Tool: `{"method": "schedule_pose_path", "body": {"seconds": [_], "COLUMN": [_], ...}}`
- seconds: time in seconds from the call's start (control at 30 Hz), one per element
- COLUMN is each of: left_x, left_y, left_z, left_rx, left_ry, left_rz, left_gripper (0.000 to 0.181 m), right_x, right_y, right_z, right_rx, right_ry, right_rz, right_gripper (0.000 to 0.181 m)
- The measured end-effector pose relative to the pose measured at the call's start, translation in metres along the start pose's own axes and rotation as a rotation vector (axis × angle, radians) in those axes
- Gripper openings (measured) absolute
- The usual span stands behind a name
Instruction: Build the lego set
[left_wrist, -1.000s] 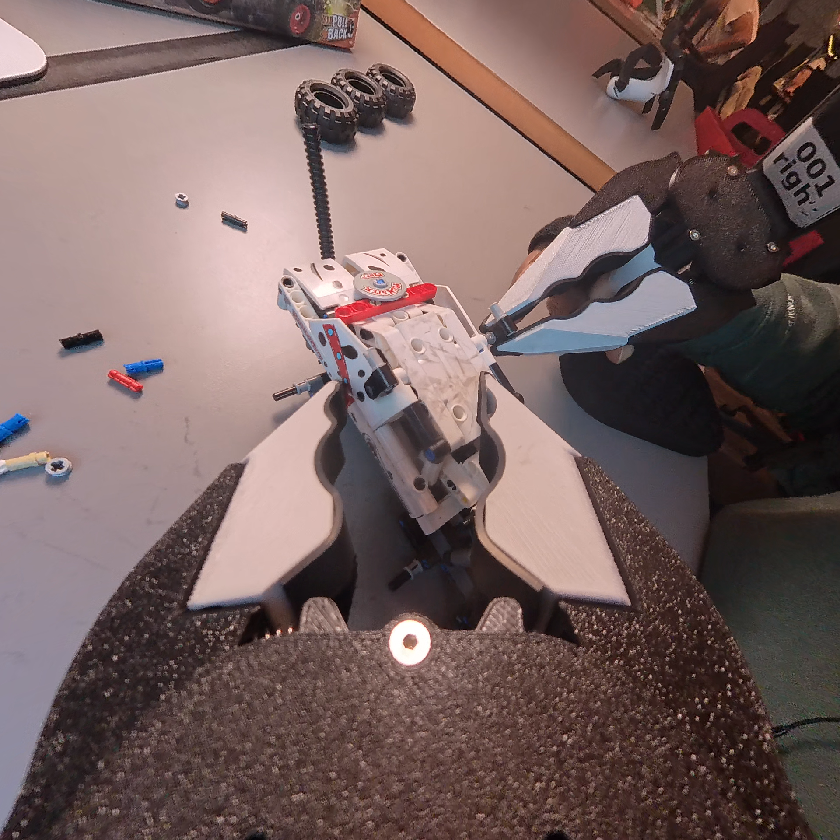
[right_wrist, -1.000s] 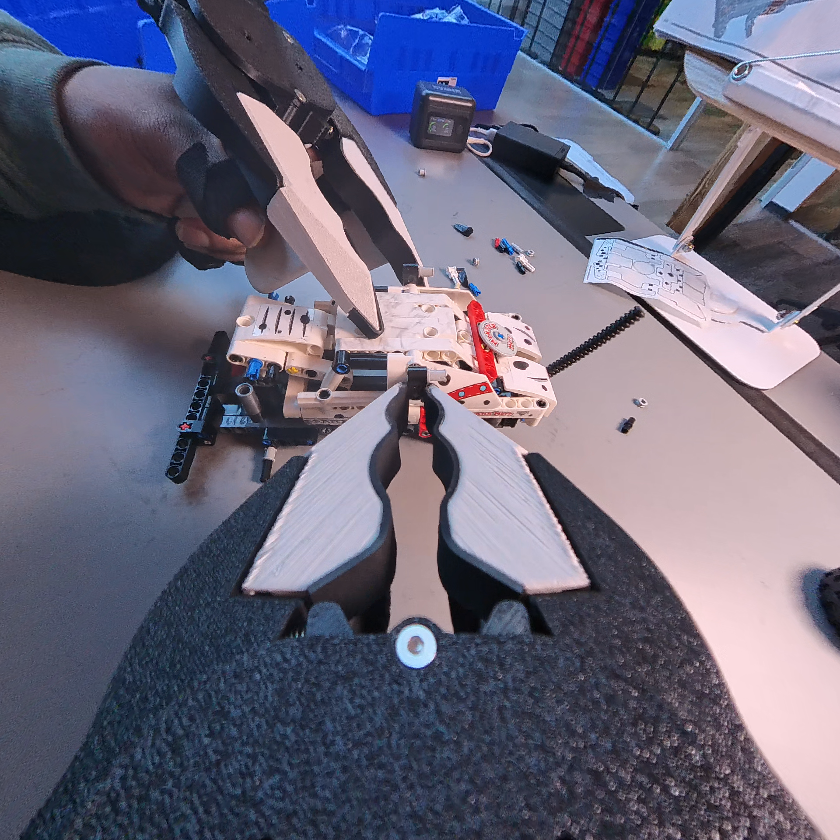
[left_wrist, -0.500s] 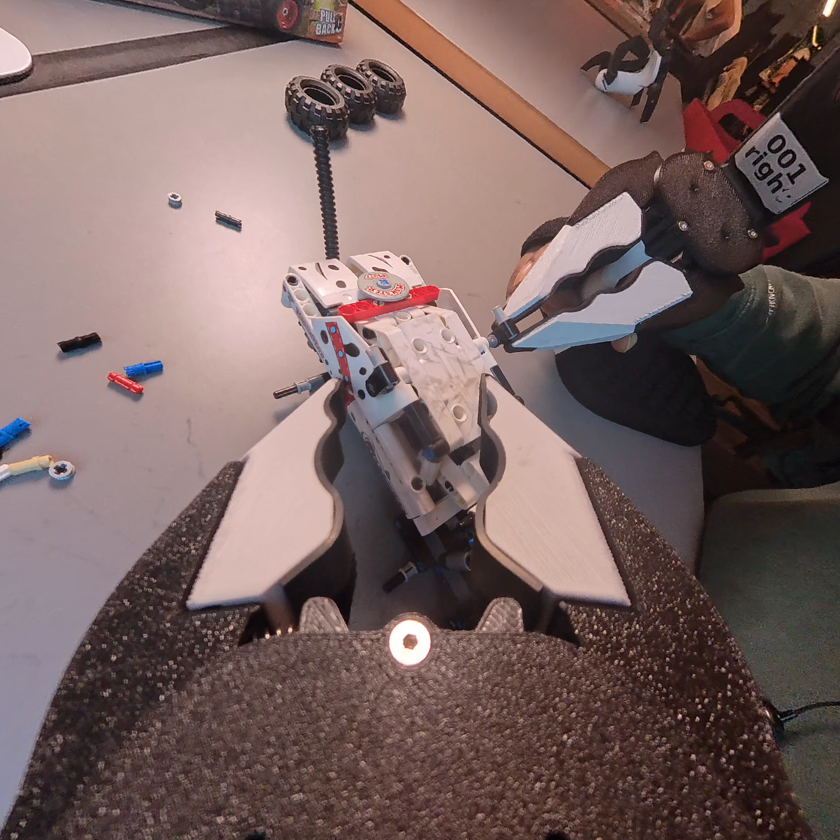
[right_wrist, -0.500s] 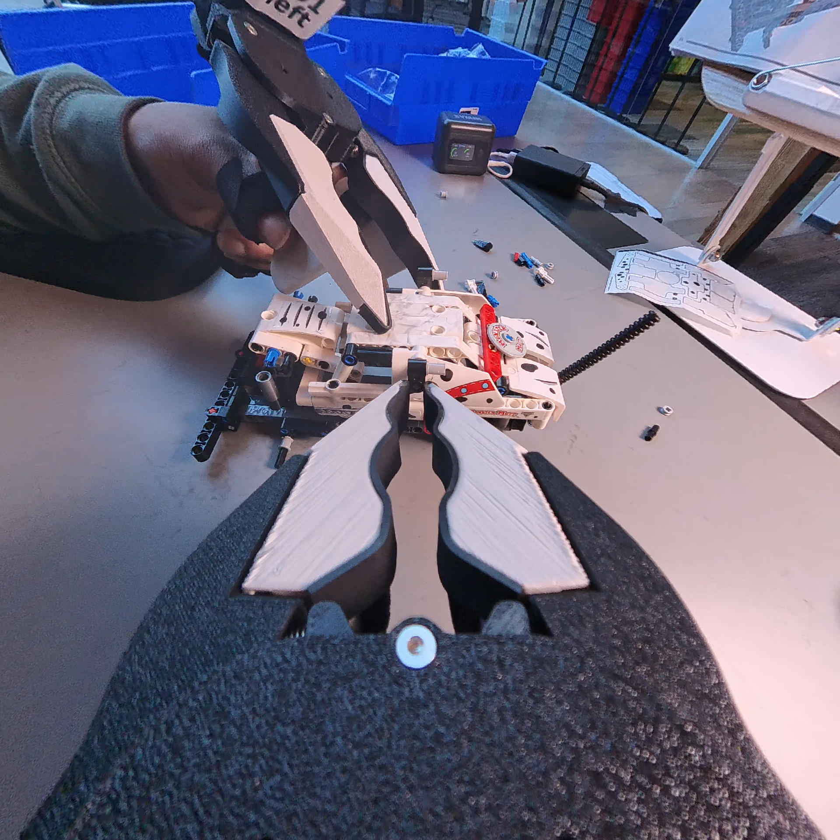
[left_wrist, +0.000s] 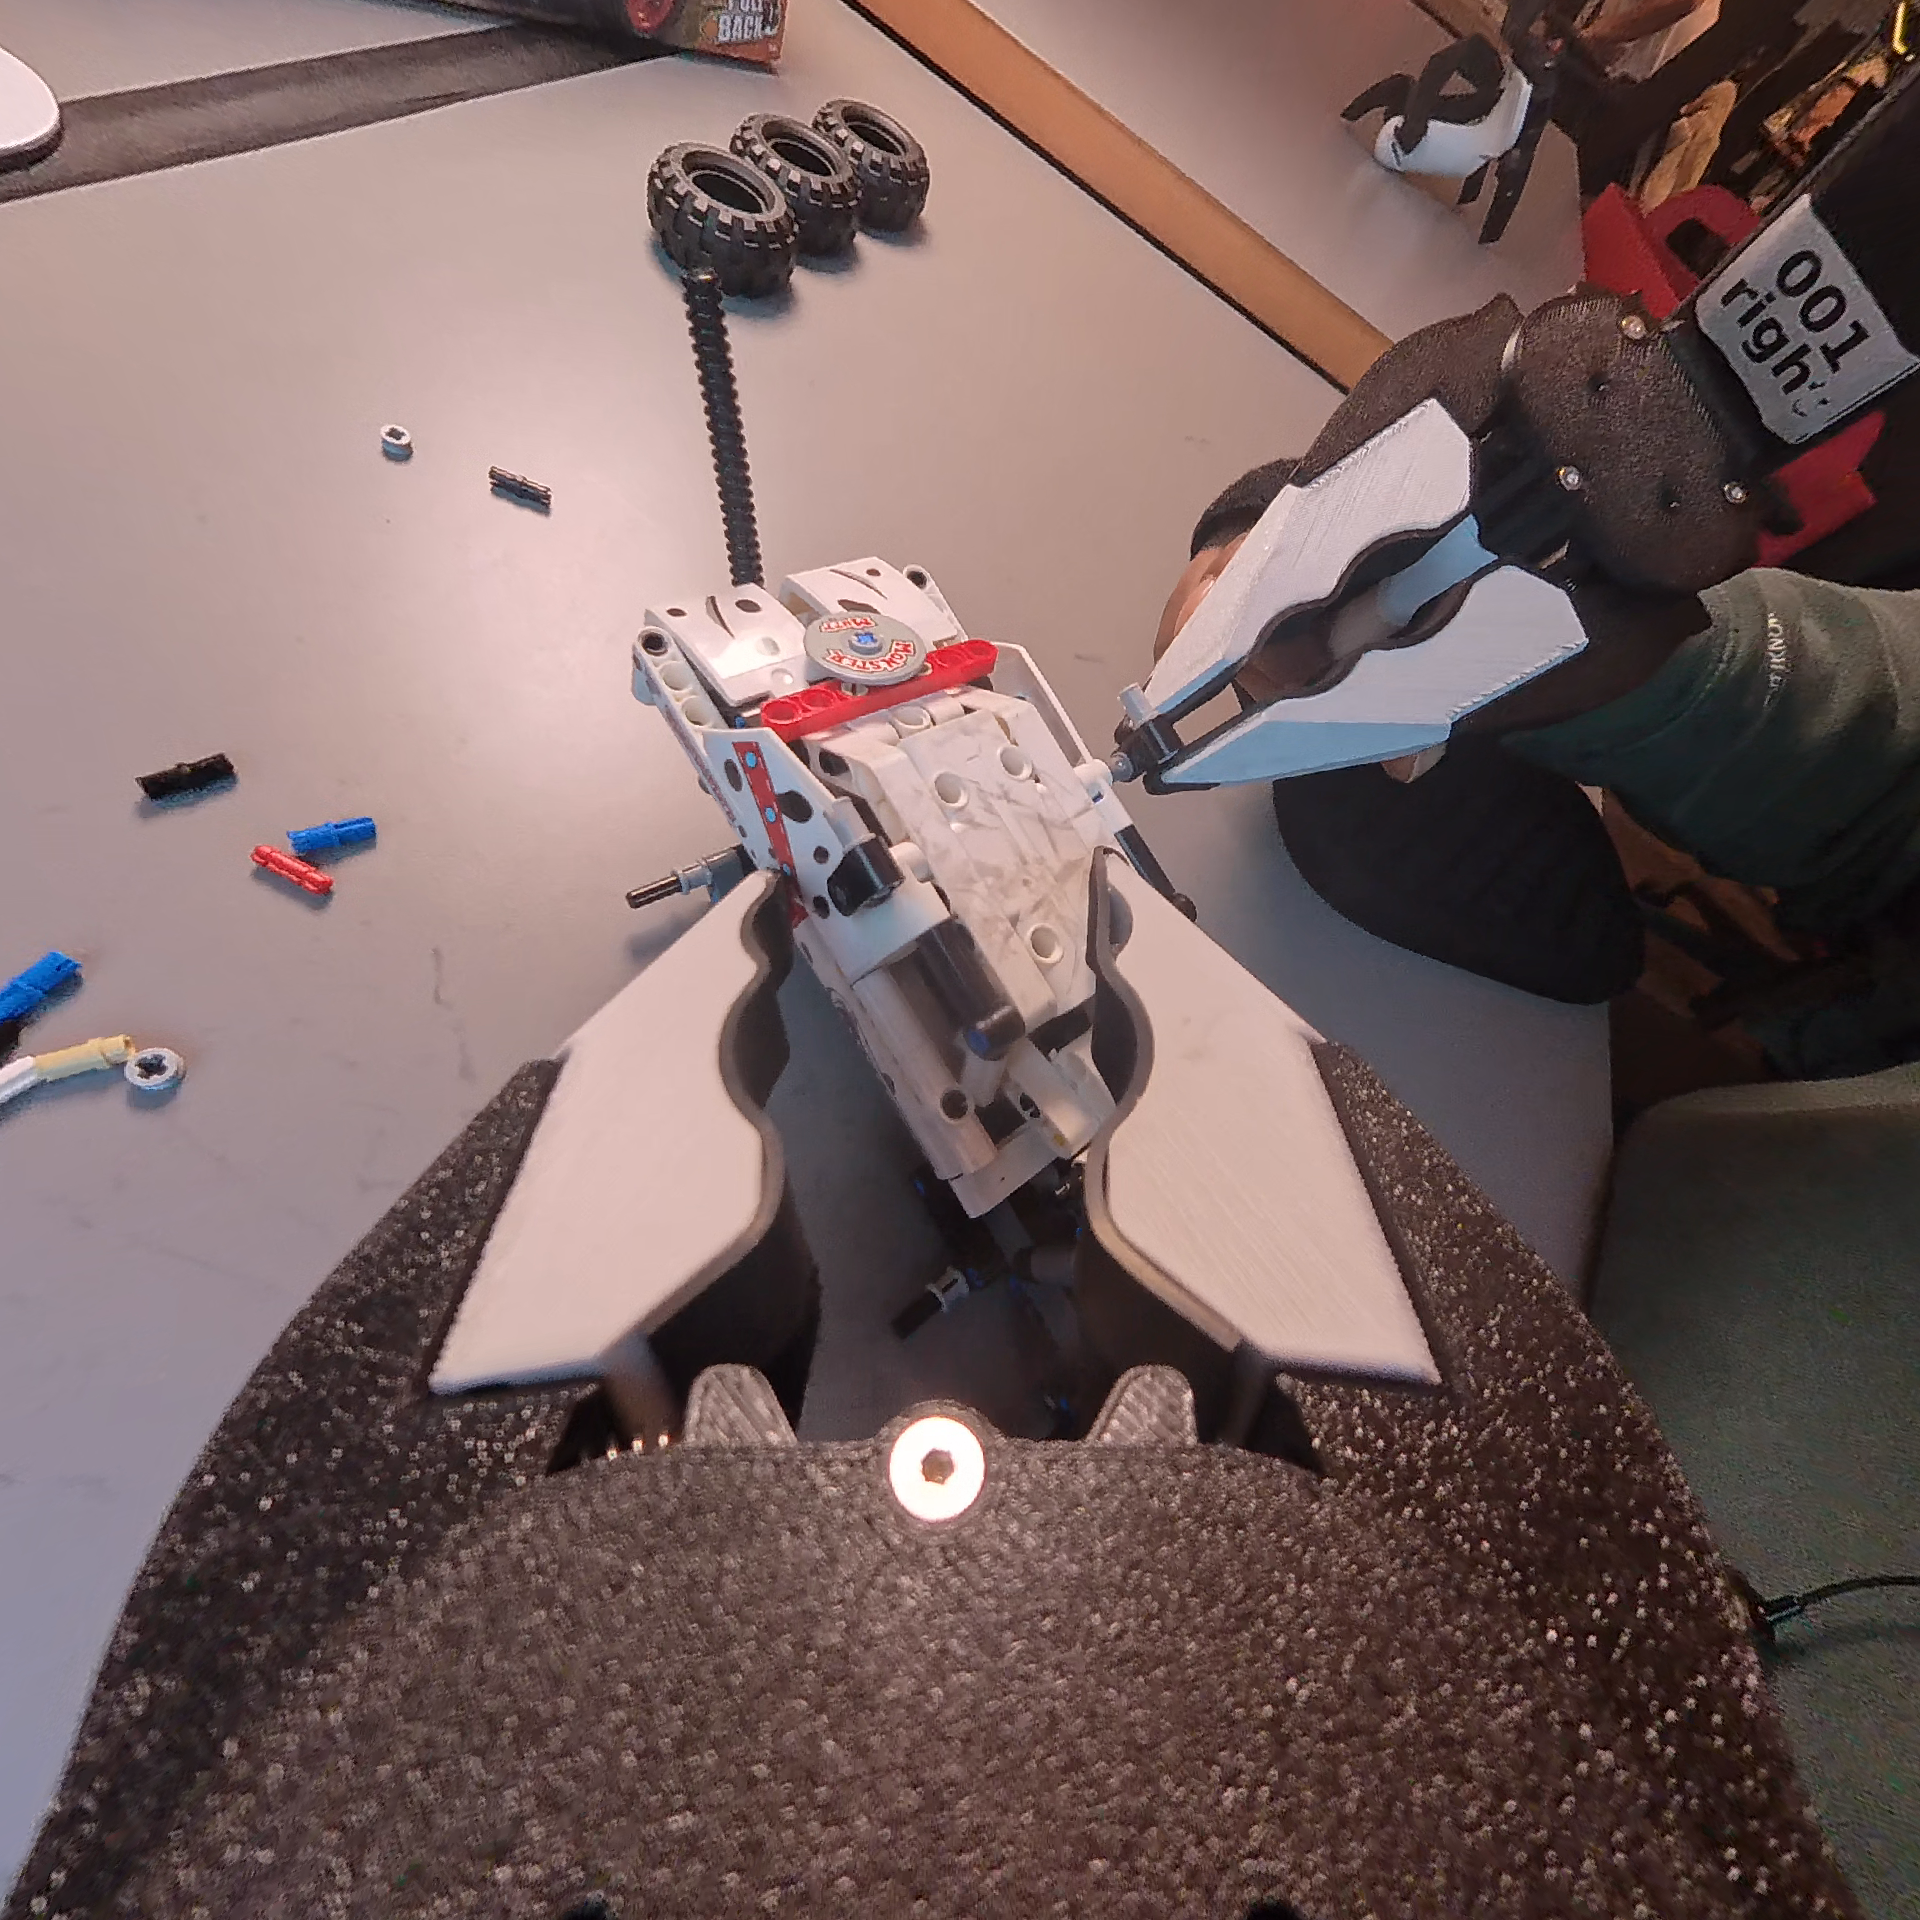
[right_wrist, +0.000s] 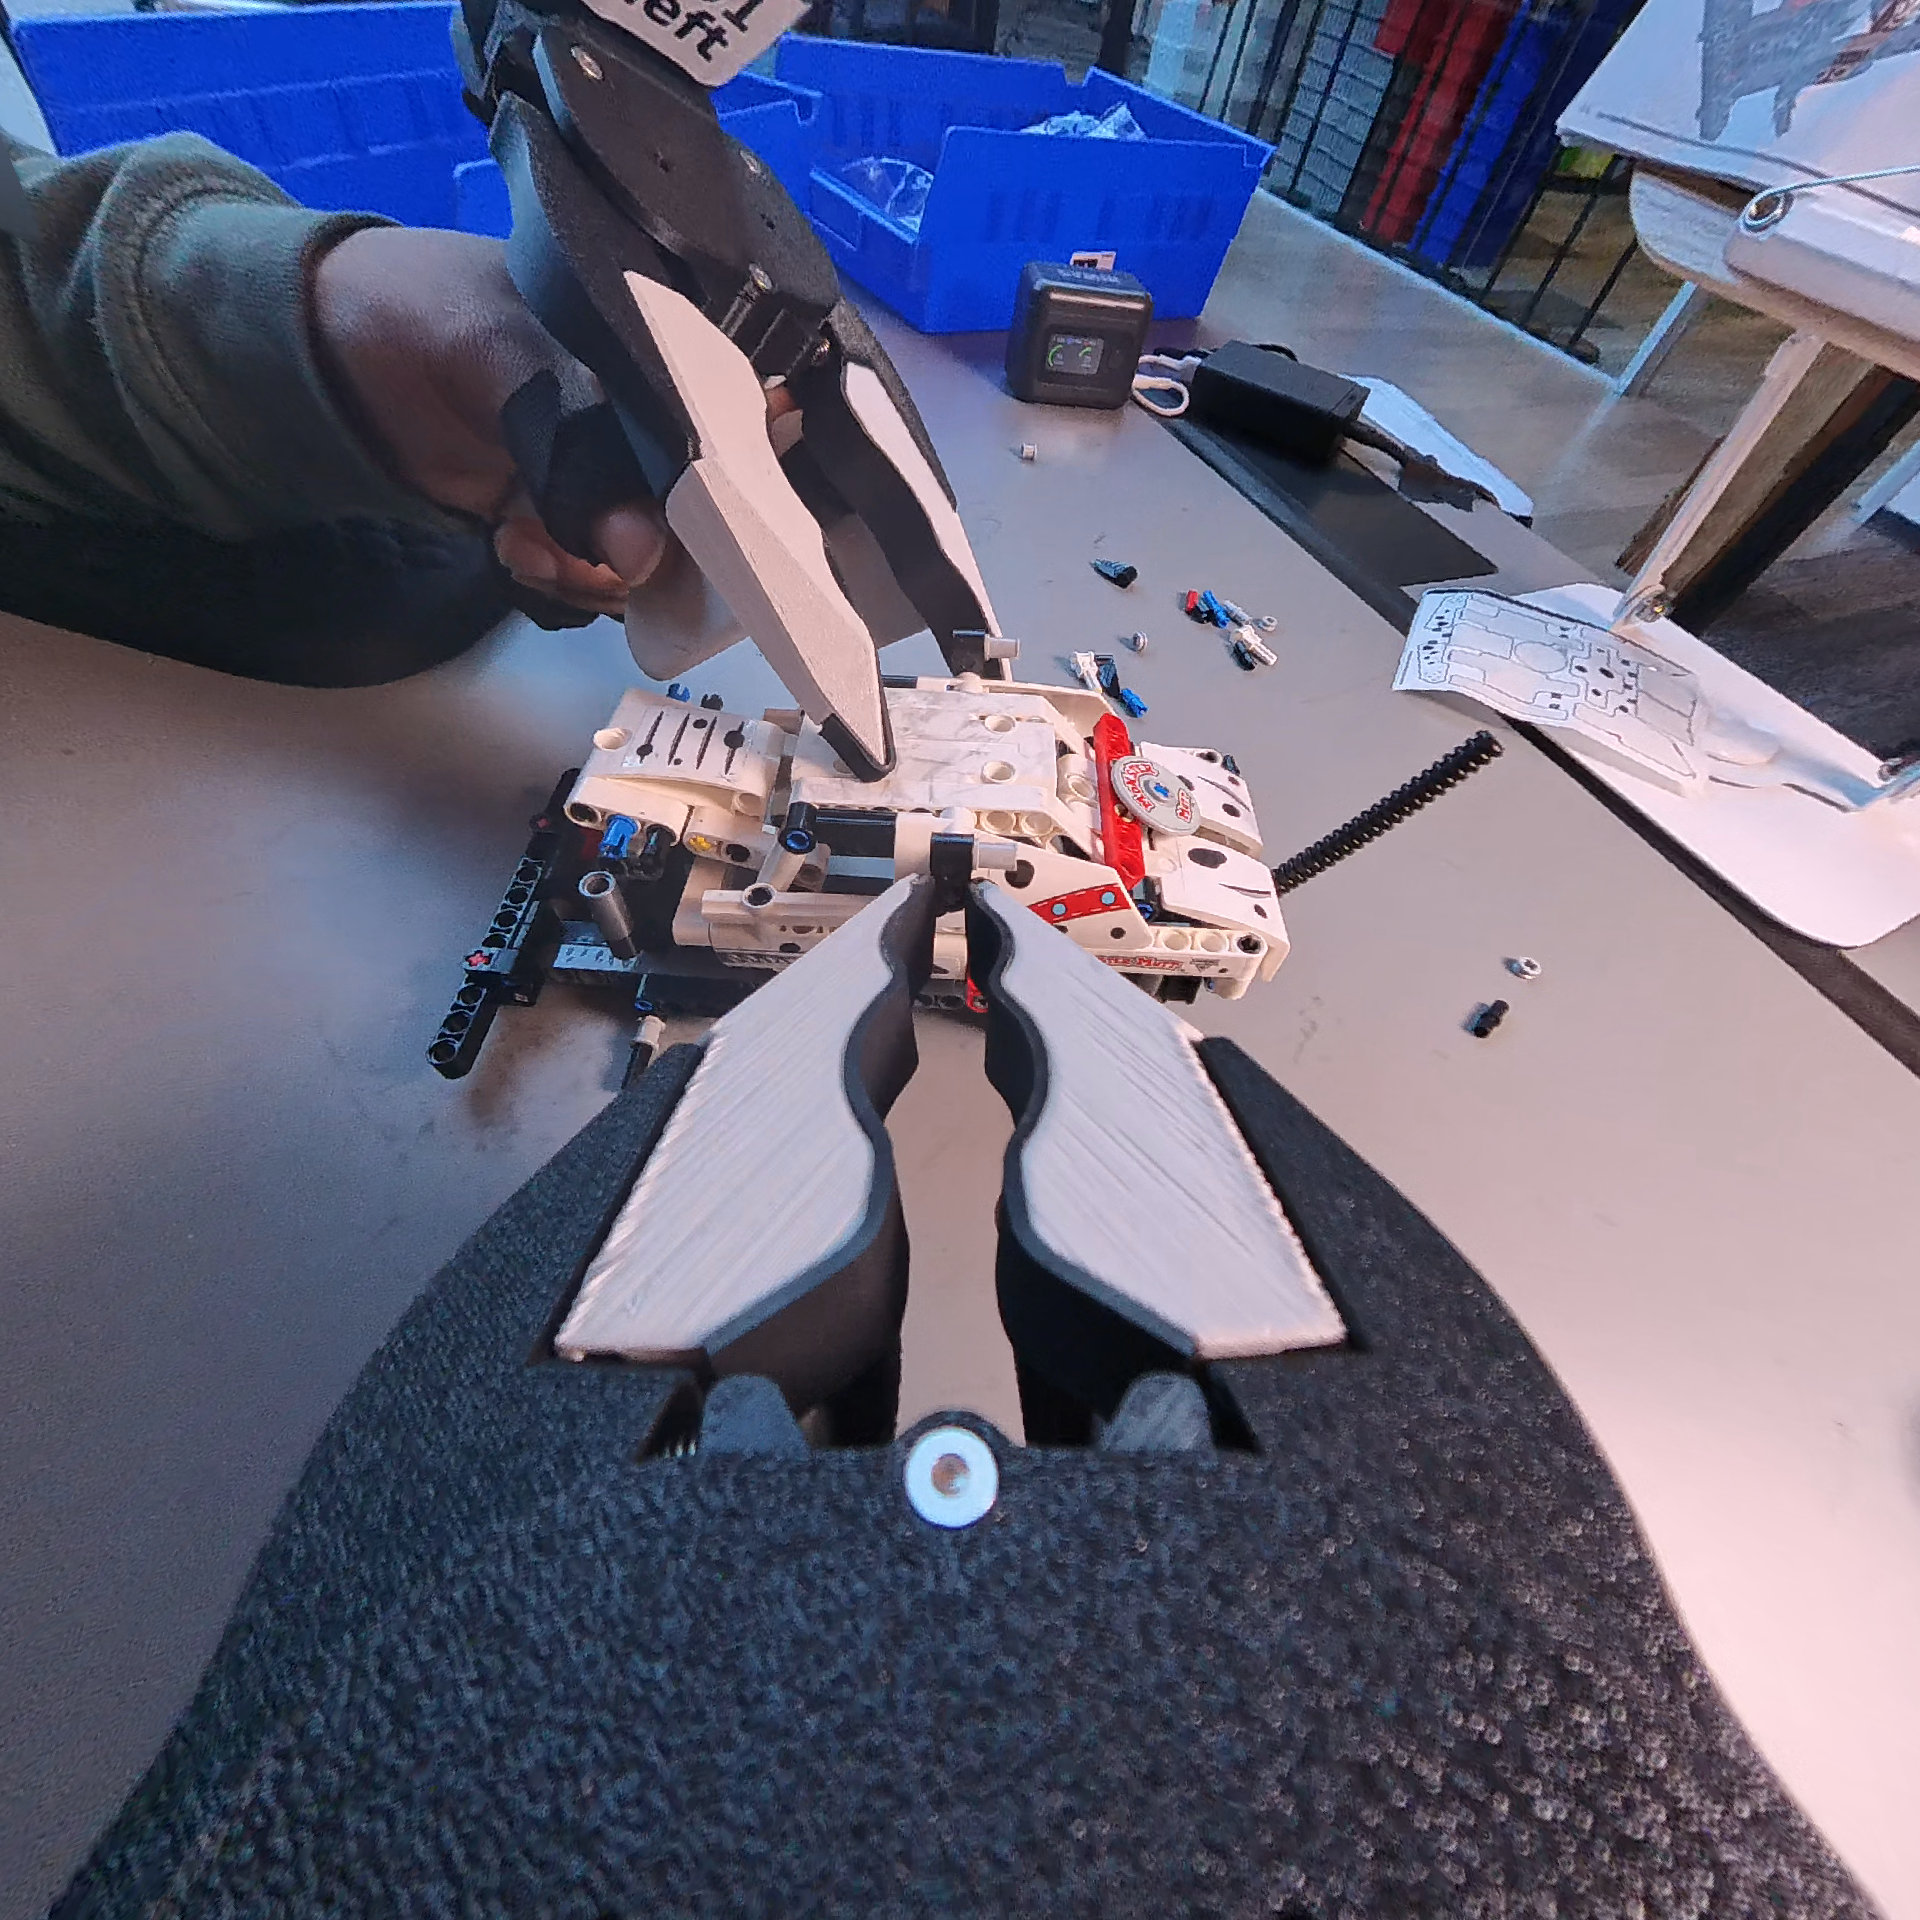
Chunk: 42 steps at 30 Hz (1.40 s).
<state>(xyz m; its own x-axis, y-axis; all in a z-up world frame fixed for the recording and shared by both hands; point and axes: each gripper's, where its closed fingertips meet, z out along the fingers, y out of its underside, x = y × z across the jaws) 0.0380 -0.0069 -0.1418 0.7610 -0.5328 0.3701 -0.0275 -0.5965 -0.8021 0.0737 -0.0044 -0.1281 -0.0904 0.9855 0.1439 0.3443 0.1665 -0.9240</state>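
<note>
— Two grippers work one model; which matters for the next move?

— The right gripper (right_wrist: 943, 896). Its jaws are pinched nearly closed on a small black connector (right_wrist: 951, 858) with a pale peg, right against the model's (left_wrist: 914, 831) near flank.

— And the model's lie?

— From the right wrist view its long axis runs 9 to 3 o'clock, straight ahead at 12, so the peg likely pushes in crosswise.

— The left gripper (left_wrist: 930, 914)?

— Parted wide, straddling the white body and steadying it on the table (left_wrist: 312, 623).
</note>
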Motion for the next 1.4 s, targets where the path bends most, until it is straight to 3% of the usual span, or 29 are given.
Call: {"method": "schedule_pose_path", "body": {"seconds": [0.23,0.4,0.47,0.6,0.67,0.77,0.87,0.93,1.07,1.27,1.4], "left_x": [0.002,0.011,0.018,0.024,0.017,0.017,0.011,0.025,0.041,0.036,0.038], "left_y": [0.001,0.009,0.014,0.012,-0.001,-0.018,-0.014,-0.005,0.032,0.043,0.045], "left_z": [-0.002,-0.01,-0.012,-0.015,-0.019,-0.042,-0.056,-0.063,-0.059,-0.029,-0.017], "left_rx": [-0.031,-0.126,-0.162,-0.155,-0.094,0.041,0.14,0.176,0.023,-0.069,-0.129], "left_ry": [0.036,0.273,0.37,0.526,0.51,0.411,0.166,0.1,0.004,-0.067,-0.067], "left_rz": [0.033,0.116,0.155,0.173,0.124,0.145,0.267,0.316,0.317,0.35,0.415], "left_gripper": [0.057,0.057,0.056,0.064,0.065,0.066,0.07,0.072,0.079,0.092,0.077], "right_x": [-0.005,-0.034,-0.051,-0.046,-0.042,-0.034,-0.035,-0.032,-0.036,-0.042,-0.048], "right_y": [0.0,-0.002,-0.005,-0.027,-0.029,-0.02,-0.013,-0.005,0.004,0.001,0.001], "right_z": [0.0,-0.003,-0.015,-0.031,-0.024,-0.006,0.011,0.021,0.027,0.031,0.028], "right_rx": [0.039,-0.012,-0.048,-0.154,-0.256,-0.387,-0.468,-0.535,-0.617,-0.576,-0.572], "right_ry": [-0.002,-0.052,-0.147,-0.169,-0.21,-0.302,-0.431,-0.493,-0.627,-0.61,-0.56], "right_rz": [0.019,-0.06,-0.089,-0.255,-0.366,-0.524,-0.617,-0.684,-0.693,-0.64,-0.615], "right_gripper": [0.003,0.007,0.018,0.064,0.08,0.091,0.096,0.099,0.093,0.085,0.084]}}
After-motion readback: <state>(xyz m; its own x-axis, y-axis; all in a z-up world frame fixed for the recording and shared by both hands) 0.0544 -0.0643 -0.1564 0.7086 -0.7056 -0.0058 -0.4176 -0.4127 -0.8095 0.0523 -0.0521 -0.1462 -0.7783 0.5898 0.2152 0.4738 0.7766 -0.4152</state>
